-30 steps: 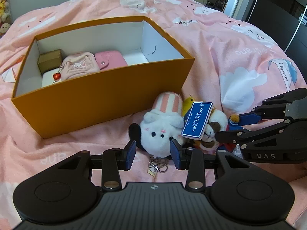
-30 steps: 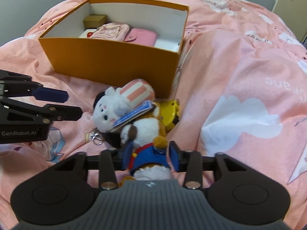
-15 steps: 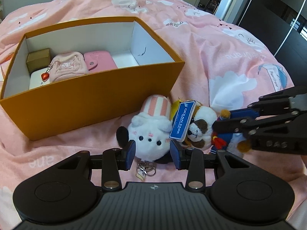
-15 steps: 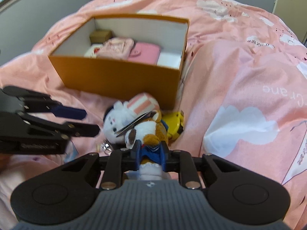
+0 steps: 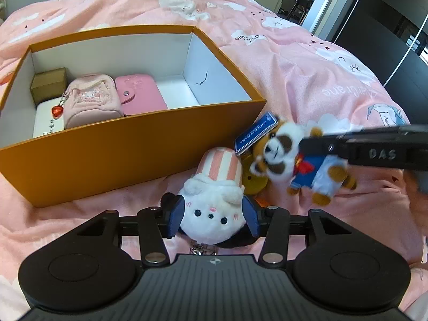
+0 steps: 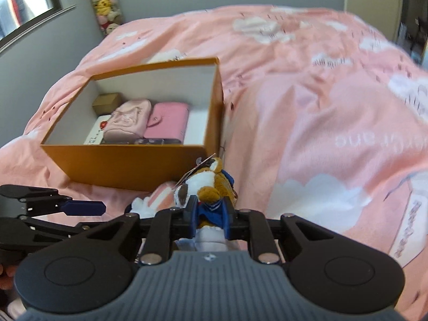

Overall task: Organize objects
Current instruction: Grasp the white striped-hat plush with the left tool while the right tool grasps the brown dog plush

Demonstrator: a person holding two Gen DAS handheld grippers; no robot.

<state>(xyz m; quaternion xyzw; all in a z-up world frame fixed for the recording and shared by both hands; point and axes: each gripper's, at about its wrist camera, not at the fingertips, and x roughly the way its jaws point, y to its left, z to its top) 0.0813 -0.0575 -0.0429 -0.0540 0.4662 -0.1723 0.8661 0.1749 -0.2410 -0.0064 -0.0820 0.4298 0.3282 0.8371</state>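
On the pink bedspread (image 5: 307,80), seen from the left wrist camera, the left gripper (image 5: 212,218) points steeply down over a white plush toy (image 5: 212,214) with a pink striped hat. Its blue pads flank the toy's head and the jaws are opening; the toy sits between them, apparently not squeezed. Just behind the toy stands an orange box (image 5: 128,155), holding a small gold box (image 5: 48,87), a pale pink pouch (image 5: 91,104) and a pink wallet (image 5: 140,96). To the right, the right gripper (image 5: 310,144) reaches in from the edge, carrying a brown and white plush animal (image 5: 291,157) in blue clothes clear of the bedspread, its blue tag (image 5: 255,135) sticking up. A yellow toy (image 5: 254,183) lies underneath. A second ago this animal lay on the bedspread beside the white toy, and the left jaws stood narrower, short of the toy's head.

From the right wrist camera, the right gripper (image 6: 208,218) tilts downward, pads pinching the plush animal (image 6: 208,184) at its blue middle, head toward the orange box (image 6: 128,163). The left gripper (image 6: 88,208) shows at the left edge, near the striped hat. Compared with a second ago, the jaws have narrowed onto the animal, the view has rolled and risen, and blur marks the bedspread (image 6: 321,107).
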